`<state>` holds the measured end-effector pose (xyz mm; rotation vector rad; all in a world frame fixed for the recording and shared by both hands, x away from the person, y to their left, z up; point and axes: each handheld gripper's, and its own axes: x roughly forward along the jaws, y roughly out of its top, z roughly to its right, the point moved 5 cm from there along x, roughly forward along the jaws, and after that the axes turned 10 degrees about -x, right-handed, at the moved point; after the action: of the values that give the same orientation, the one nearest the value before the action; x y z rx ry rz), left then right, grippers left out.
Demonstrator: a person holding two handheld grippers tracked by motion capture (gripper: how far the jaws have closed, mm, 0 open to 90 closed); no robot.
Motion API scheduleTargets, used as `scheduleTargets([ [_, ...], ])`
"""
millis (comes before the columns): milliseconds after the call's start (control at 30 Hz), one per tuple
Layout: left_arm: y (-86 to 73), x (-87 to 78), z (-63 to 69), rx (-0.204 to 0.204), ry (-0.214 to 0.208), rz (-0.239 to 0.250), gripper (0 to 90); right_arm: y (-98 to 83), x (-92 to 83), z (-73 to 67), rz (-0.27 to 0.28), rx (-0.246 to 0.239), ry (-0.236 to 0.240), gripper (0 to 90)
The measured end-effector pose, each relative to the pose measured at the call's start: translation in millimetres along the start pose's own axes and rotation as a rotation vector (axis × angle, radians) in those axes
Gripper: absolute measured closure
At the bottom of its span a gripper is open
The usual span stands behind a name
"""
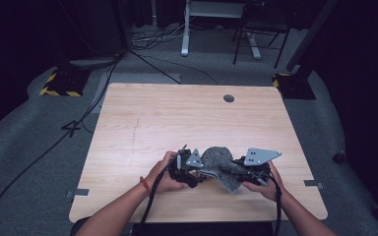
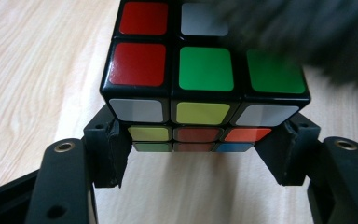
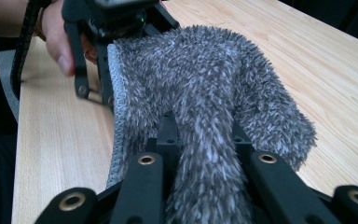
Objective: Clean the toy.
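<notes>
A scrambled Rubik's cube (image 2: 205,88) sits just above the wooden table, clamped at its lower layer between the jaws of my left gripper (image 2: 199,150), which is shut on it. A grey shaggy cloth (image 3: 205,93) is pinched between the jaws of my right gripper (image 3: 204,135), and its far end lies over the cube and against the left gripper body (image 3: 107,18). In the high view the cloth (image 1: 219,162) bridges the left gripper (image 1: 193,173) and the right gripper (image 1: 237,173) near the table's front edge. The cloth's blurred edge (image 2: 317,32) covers the cube's top right corner.
The light wood table (image 1: 177,113) has a round cable hole (image 1: 229,98) at the back right. Beyond it are grey carpet, loose cables (image 1: 147,39), a white desk leg (image 1: 185,29) and yellow-black striped stand bases (image 1: 61,83). A hand (image 3: 58,37) holds the left gripper.
</notes>
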<state>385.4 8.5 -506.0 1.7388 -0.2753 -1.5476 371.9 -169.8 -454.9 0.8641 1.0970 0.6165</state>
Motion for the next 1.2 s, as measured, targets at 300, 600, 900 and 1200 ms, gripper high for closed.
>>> scheduleTargets([
  [300, 1.6, 1.4, 5.9, 0.011, -0.008, -0.009, 34.0, 6.5, 13.6, -11.3, -0.033, -0.055, 0.009, 74.2],
  [600, 0.9, 0.0, 4.1, -0.003, -0.016, -0.013, 34.1, -1.7, 14.6, -1.2, -0.068, -0.029, -0.025, 74.2],
  [900, 0.4, -5.4, 2.0, -0.007, -0.020, 0.001, 34.1, -14.1, 11.6, 12.7, -0.106, -0.001, -0.064, 74.3],
  [1200, 0.9, -15.8, 0.2, 0.003, -0.021, 0.021, 34.1, -22.9, 9.3, 16.9, -0.143, 0.007, -0.073, 74.6],
])
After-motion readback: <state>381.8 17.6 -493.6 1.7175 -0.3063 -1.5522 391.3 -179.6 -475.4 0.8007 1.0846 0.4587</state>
